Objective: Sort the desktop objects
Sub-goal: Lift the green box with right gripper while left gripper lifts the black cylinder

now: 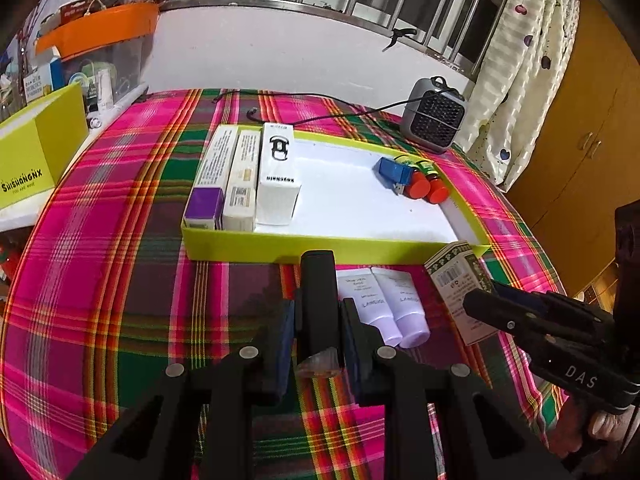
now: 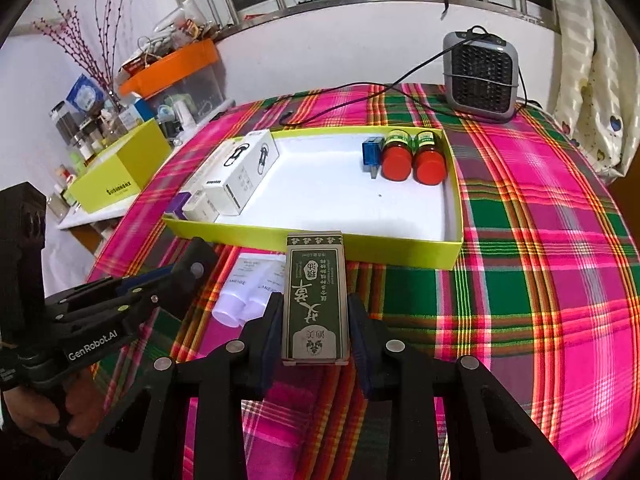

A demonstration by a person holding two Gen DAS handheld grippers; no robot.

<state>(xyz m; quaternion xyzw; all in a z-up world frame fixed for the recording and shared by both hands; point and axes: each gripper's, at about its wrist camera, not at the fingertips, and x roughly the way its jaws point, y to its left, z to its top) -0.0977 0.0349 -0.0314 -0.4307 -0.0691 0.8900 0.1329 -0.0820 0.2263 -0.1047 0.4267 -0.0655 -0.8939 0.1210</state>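
the left claw (image 1: pixel 316 316) is clamped on a black stick-shaped object (image 1: pixel 318 300) raised above the plaid tabletop (image 1: pixel 120 280), just short of the yellow-green tray (image 1: pixel 280 249). the right claw (image 2: pixel 314 322) grips a green box (image 2: pixel 315 300) by its long sides, near the tray's front wall. two white tubes (image 1: pixel 390 304) lie side by side on the cloth between the claws. in the tray, three boxes (image 1: pixel 244 176) sit at left; a blue usb adapter (image 2: pixel 372 154) and two red-capped jars (image 2: pixel 414 158) sit at right.
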